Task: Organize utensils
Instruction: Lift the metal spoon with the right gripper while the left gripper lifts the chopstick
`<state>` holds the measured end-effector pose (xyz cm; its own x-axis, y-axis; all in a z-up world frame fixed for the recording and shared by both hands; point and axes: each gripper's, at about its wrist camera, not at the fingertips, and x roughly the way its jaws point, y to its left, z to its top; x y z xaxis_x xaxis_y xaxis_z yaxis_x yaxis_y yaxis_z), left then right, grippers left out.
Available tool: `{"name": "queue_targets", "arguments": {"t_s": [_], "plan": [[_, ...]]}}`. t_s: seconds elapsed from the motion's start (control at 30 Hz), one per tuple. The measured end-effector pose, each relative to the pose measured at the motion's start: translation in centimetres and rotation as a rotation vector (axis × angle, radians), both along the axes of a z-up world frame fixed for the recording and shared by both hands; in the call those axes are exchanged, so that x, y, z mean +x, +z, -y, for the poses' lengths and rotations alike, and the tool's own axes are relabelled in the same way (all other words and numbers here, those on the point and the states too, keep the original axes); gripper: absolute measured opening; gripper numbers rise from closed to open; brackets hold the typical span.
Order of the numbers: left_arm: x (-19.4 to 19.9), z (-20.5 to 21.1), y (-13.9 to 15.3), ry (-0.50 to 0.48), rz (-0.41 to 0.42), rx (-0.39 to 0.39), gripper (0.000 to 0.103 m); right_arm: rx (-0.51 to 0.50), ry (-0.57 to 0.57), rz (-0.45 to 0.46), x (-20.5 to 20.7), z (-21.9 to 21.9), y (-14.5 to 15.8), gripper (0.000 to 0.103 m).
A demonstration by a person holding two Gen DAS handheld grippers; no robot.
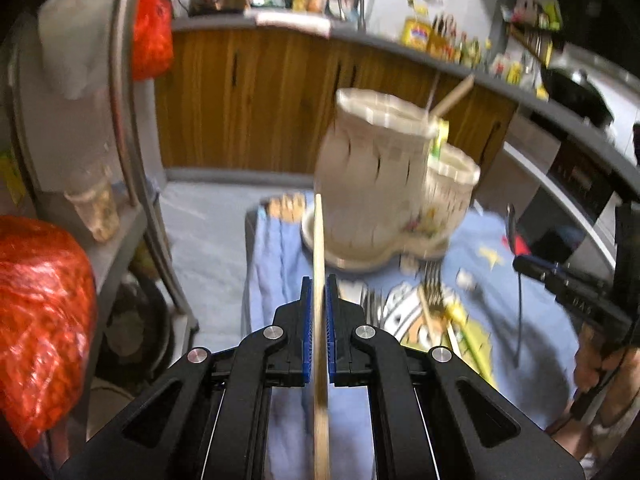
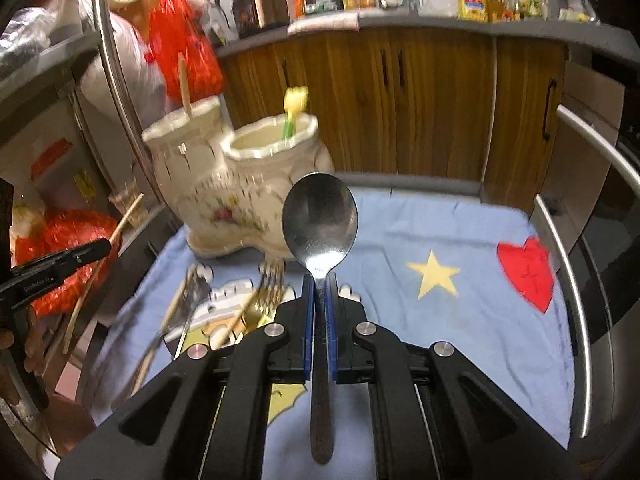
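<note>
We are gripping: left gripper [image 1: 319, 292] clamping a thin wooden chopstick [image 1: 319, 240]; right gripper [image 2: 319, 292] pinching a polished steel spoon [image 2: 319, 220] by its neck.

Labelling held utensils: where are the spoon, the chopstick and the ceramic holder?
spoon [image 2: 319, 216], right wrist view, bowl.
chopstick [image 1: 319, 240], left wrist view, shaft above the pads.
ceramic holder [image 2: 240, 196], right wrist view, flowered front wall.

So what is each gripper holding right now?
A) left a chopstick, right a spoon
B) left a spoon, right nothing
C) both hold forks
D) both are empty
A: the left gripper has its jaws shut on a thin wooden chopstick, and the right gripper clamps a metal spoon by its neck.
</note>
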<state>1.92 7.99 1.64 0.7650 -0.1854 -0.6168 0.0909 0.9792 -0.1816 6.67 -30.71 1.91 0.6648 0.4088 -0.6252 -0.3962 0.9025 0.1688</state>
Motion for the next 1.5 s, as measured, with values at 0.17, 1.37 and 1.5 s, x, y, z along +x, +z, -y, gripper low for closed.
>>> {"name": "queue_targets", "arguments": {"t_s": [0.17, 1.37, 1.5], "plan": [[-0.1, -0.3, 3.1, 0.011, 0.109, -0.024, 0.006, 0.053, -0.011, 0.089, -0.5, 0.2, 2.3, 0.006], [13.4, 4.6, 8.4, 0.055, 0.518, -0.028, 0.006, 0.163, -0.033, 0.291, 9.4, -3.5, 8.7, 0.006], [12.6, 4.1, 8.0, 0.031, 0.473, -0.027, 0.006, 0.149, -0.017, 0.257, 9.4, -3.6, 7.7, 0.006]]}}
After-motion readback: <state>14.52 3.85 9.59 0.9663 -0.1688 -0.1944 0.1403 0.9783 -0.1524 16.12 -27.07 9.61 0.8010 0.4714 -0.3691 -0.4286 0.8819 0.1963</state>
